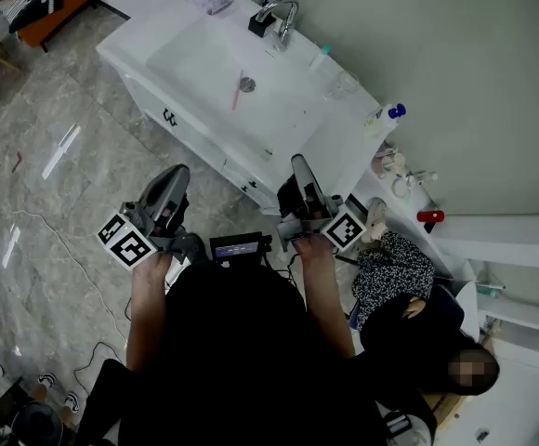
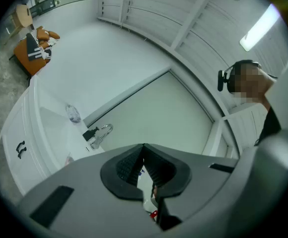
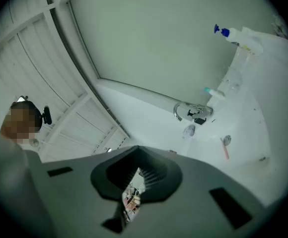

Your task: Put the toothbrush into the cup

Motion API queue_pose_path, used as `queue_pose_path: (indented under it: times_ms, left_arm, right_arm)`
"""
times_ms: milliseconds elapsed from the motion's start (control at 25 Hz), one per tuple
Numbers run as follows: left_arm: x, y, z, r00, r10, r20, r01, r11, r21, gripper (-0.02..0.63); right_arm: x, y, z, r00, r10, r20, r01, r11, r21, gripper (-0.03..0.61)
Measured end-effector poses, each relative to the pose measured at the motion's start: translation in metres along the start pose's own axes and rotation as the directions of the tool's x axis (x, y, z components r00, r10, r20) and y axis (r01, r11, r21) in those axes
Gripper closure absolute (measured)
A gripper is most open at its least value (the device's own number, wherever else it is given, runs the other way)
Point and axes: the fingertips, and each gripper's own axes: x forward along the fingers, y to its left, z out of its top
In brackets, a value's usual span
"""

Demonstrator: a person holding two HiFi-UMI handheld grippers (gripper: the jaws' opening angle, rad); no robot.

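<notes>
Left gripper (image 1: 177, 171) and right gripper (image 1: 299, 162): jaws fully closed, empty. We see the toothbrush (image 1: 237, 92) ahead, about midway between them, its long axis running away from us; the cup (image 1: 342, 84) stands to its right.

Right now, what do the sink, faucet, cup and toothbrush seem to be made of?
Sink: glossy white ceramic or similar, smooth with a soft sheen. Faucet: polished metal, chrome-like, with bright reflections. Cup: clear glass or plastic, see-through; cannot tell which. Toothbrush: thin pink stick, probably plastic.
</notes>
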Motion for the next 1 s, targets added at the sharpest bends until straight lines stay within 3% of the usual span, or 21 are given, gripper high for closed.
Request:
queue_pose_path:
  times_ms: [1000]
  left_arm:
    - [-0.038, 0.033, 0.043, 0.999, -0.05, 0.01, 0.05, 0.998, -0.04, 0.604]
  right_arm:
    - [0.036, 0.018, -0.052, 0.999, -0.045, -0.009, 0.045, 0.998, -0.049, 0.572]
